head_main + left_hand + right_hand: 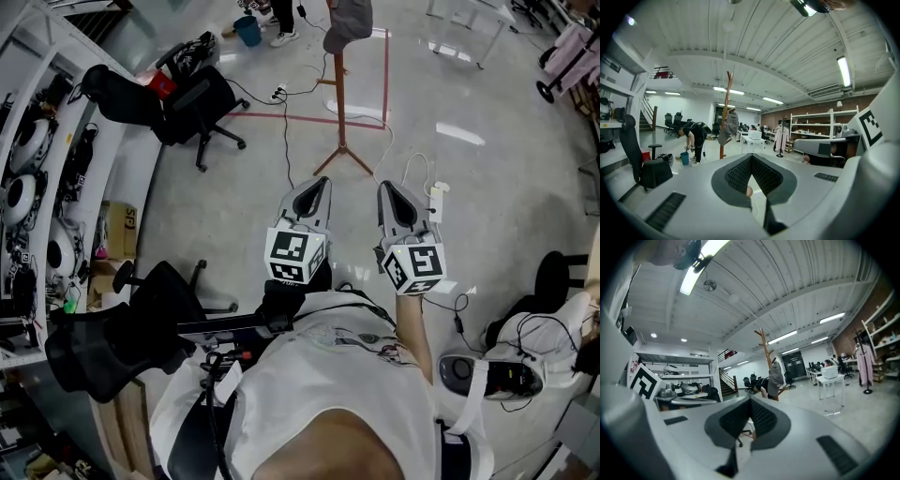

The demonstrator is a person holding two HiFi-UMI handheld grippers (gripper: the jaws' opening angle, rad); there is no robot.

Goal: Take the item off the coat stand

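While the left gripper (317, 184) and right gripper (393, 188) are both closed on nothing, the garment (349, 22) hangs atop the stand (339, 103) well ahead. Bare floor (469, 141) lies between, a chair (202, 101) stands off left, and red tape (386, 75) runs beside the stand.
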